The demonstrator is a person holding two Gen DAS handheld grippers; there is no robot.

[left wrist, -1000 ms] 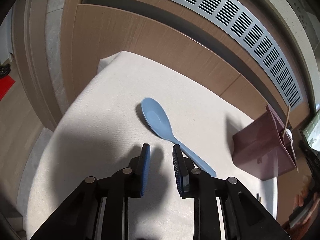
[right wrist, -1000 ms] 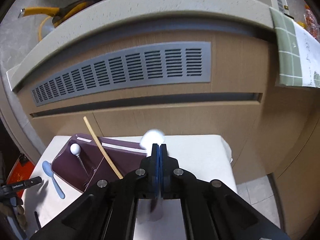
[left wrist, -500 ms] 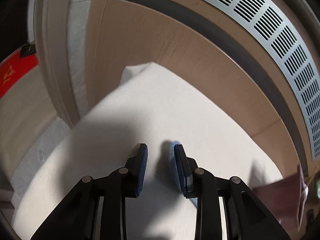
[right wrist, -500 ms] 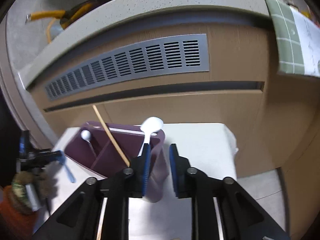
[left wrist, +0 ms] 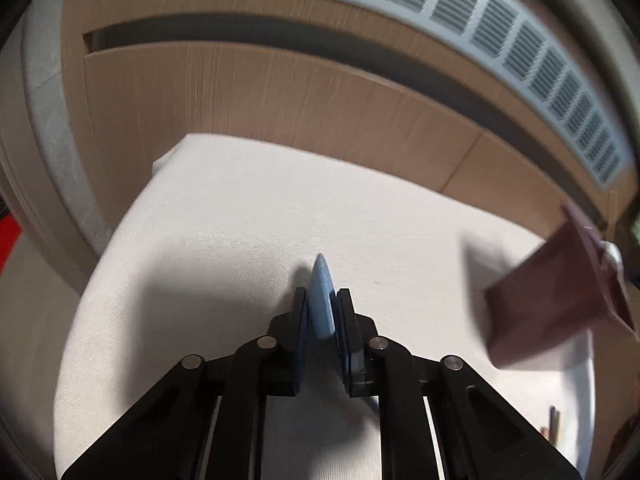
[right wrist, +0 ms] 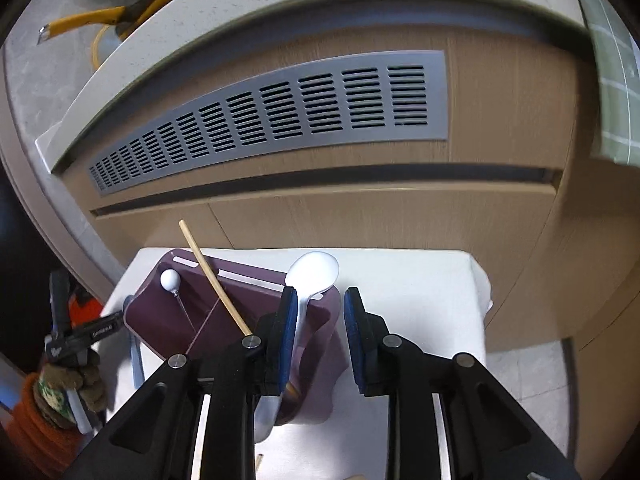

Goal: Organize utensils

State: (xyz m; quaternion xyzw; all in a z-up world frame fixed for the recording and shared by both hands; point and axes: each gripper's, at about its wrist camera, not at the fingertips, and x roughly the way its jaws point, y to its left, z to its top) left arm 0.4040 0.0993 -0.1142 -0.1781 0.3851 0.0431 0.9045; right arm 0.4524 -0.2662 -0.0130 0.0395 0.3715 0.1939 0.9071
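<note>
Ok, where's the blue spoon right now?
In the left wrist view, the blue spoon sits edge-on between the left gripper's jaws, which have just been closing on it, above the white cloth, left of the purple holder.

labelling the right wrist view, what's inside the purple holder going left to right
small white ball-headed utensil → wooden chopstick → white spoon, all standing in the purple holder

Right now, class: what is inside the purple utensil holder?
Standing in the purple utensil holder are a white spoon, a bamboo chopstick and a thin utensil with a white ball end. The walls cover their lower ends and the holder's bottom.
</note>
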